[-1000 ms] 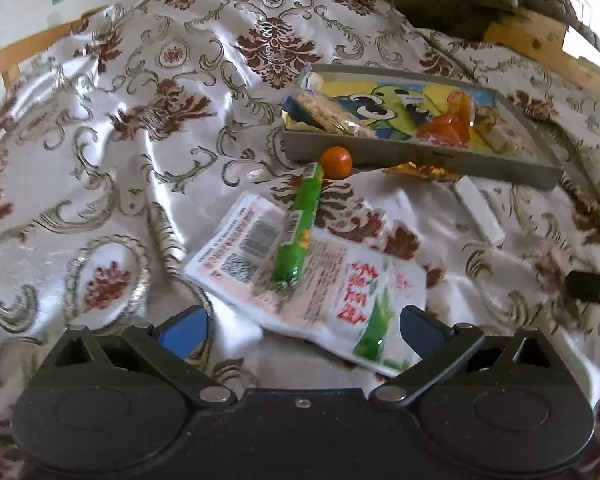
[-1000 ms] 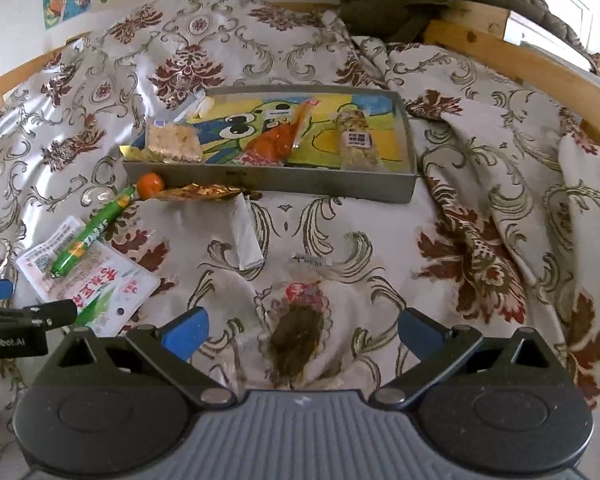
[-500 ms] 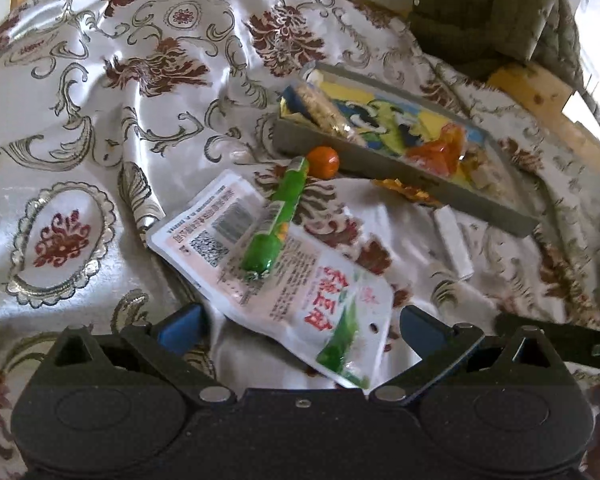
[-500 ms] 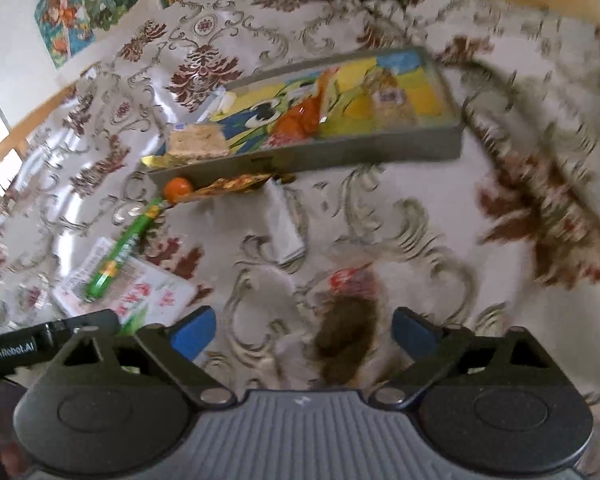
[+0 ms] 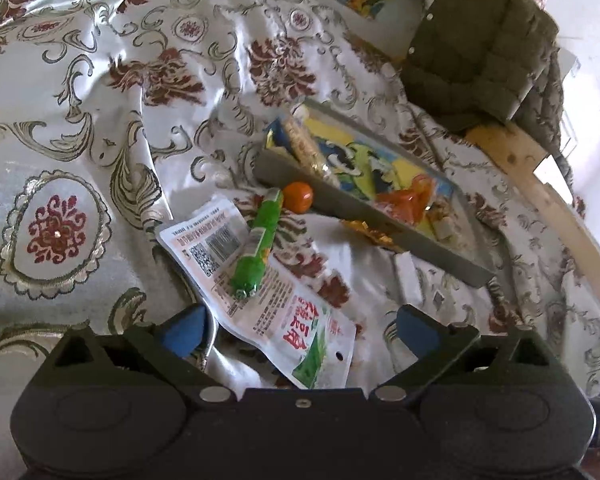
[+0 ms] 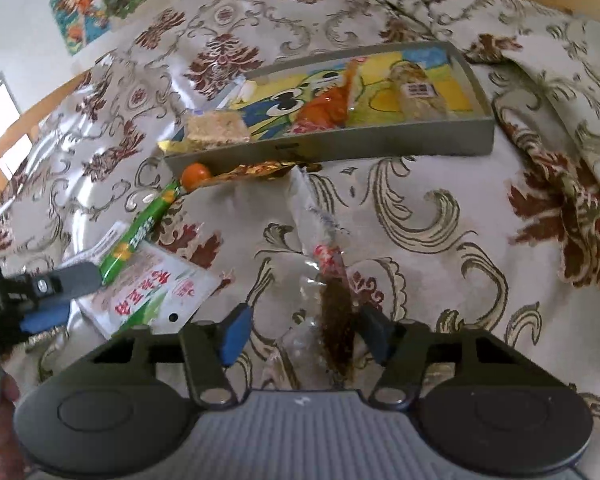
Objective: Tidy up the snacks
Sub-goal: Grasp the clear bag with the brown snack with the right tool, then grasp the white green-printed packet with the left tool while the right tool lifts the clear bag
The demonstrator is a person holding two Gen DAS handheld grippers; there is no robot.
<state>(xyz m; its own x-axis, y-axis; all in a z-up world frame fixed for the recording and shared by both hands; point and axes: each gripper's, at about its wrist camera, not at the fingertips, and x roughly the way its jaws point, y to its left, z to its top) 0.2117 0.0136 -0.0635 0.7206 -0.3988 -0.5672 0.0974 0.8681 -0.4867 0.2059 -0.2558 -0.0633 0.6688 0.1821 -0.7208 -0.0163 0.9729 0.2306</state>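
A clear packet (image 6: 332,300) of dark snack lies on the bed between the right tool's (image 6: 304,330) closing jaws, pads not yet pressing, likely for lifting into the tray (image 6: 340,148). The tray already holds a cracker, an orange packet and a bar. The left tool (image 5: 296,330) is spread over the white pouch (image 5: 260,280).

bedcover (image 5: 100,128): silver, dark red flowers, olive scrolls | tray (image 6: 340,146): grey, cartoon print inside | stick (image 5: 258,240): green | ball (image 5: 298,197): orange | jacket (image 5: 480,52): olive
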